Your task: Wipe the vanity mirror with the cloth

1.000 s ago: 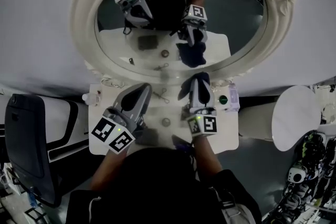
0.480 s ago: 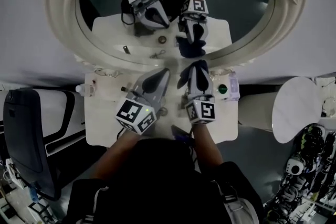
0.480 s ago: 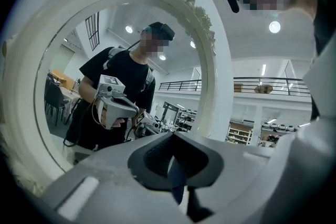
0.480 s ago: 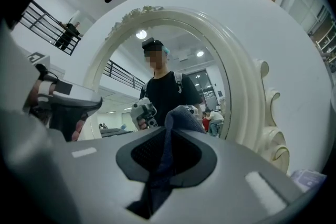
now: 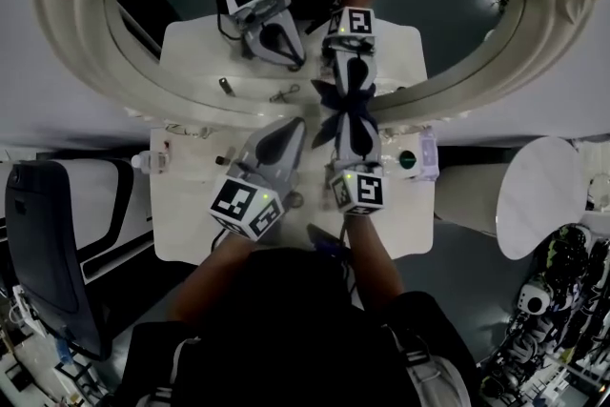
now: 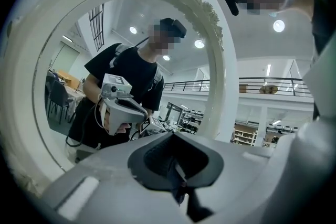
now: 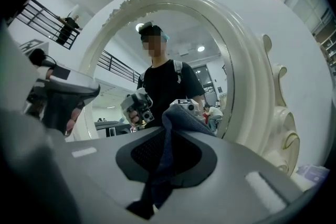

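Right gripper (image 5: 352, 122): jaws clamped on the cloth, nose pointing to 12 o'clock at the mirror; its marker cube sits at 6 o'clock, near the person's body.
Cloth (image 7: 173, 126): dark blue, pinched between the right jaws and bunched past their tips. In the head view it meets its own reflection, so it lies against the glass low down, just above the bottom rim.
Left gripper (image 5: 287, 132): jaws together with nothing between them. It is at 9 o'clock from the right gripper, just beside it, angled toward 1 o'clock, and its tips stop short of the glass.
Vanity mirror (image 5: 448, 10): oval glass in a white moulded frame (image 7: 254, 86), standing at 12 o'clock along the far edge of the table; it reflects both grippers and the person holding them.
Table (image 5: 186, 219): white top under both grippers, with a few small items too tiny to name.
Chair (image 5: 43, 243): dark, at 8 o'clock, off the table's left edge.
Round white top (image 5: 538, 200): at 3 o'clock, apart from the table.
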A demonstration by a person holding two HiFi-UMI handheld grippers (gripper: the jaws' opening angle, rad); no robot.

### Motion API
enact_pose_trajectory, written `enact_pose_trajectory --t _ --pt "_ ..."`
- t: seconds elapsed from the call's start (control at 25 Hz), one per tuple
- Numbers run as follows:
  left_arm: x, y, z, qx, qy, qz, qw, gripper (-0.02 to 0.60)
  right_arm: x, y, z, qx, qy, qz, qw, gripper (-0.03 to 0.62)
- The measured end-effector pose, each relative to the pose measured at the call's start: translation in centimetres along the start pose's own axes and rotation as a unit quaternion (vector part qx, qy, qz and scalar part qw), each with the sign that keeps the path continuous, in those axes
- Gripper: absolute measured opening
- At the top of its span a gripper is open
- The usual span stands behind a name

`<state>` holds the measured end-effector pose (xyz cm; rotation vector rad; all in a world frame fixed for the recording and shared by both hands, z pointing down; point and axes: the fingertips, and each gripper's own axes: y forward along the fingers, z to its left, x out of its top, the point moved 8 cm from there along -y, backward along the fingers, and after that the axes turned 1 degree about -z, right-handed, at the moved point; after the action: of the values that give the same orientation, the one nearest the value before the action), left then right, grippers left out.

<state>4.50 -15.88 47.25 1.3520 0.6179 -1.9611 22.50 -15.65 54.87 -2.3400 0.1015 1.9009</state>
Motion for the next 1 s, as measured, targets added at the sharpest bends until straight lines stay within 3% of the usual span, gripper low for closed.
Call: enact_pose_trajectory --t 0.56,1.0 --pt "0.7 0.0 1.2 0.038 -0.009 -0.01 0.9992 0.002 -0.9 0.9 -0.1 0.023 0.009 0.014 1.0 0.04" --pt "2.4 -5.2 4.8 0.061 -0.012 -0.028 0.9977 0.002 -3.2 2.5 6.5 0.054 0.006 0.028 0.998 0.04"
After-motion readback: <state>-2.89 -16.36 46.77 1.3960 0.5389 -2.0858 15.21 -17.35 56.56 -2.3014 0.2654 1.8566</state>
